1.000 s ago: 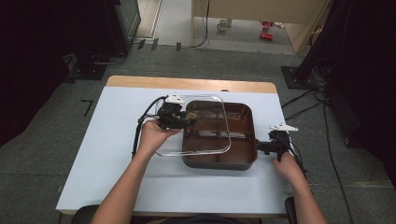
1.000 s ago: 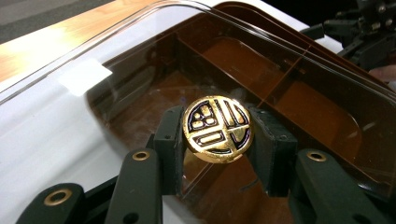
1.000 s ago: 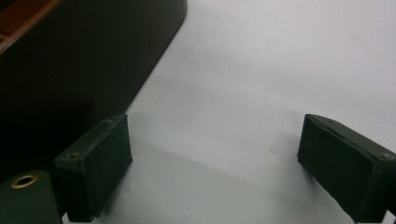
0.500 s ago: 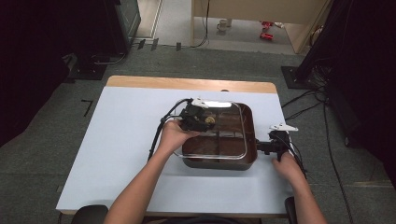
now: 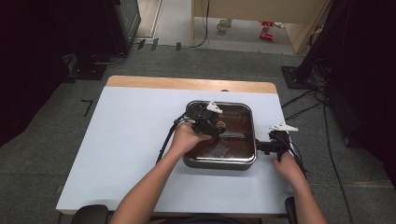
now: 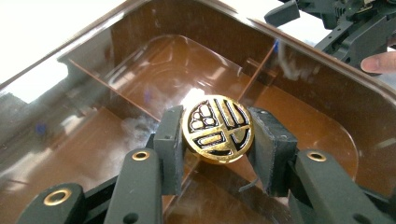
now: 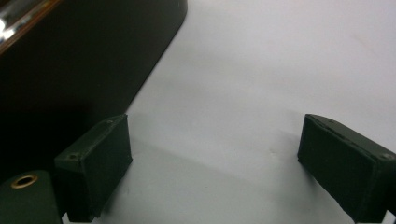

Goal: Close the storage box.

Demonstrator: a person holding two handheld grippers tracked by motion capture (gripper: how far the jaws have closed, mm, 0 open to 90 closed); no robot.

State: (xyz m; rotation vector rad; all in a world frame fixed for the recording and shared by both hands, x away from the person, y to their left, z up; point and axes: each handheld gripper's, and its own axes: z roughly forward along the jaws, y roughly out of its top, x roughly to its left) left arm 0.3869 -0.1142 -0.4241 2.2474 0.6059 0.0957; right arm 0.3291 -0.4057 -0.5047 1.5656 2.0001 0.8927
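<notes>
gripping a round gold-and-black knob [image 6: 217,129] on the glass lid [image 6: 140,84], left gripper [image 6: 217,140] fingers clenched, right gripper [image 7: 215,163] fingers spread

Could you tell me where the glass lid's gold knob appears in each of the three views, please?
High view: the gold knob sits near the middle of the glass lid, at the left gripper.
Left gripper view: knob at picture centre, clamped between the jaws.
Right gripper view: not in it.
Shared landmark: the dark pan, whose wall is at upper left in the right gripper view.
</notes>
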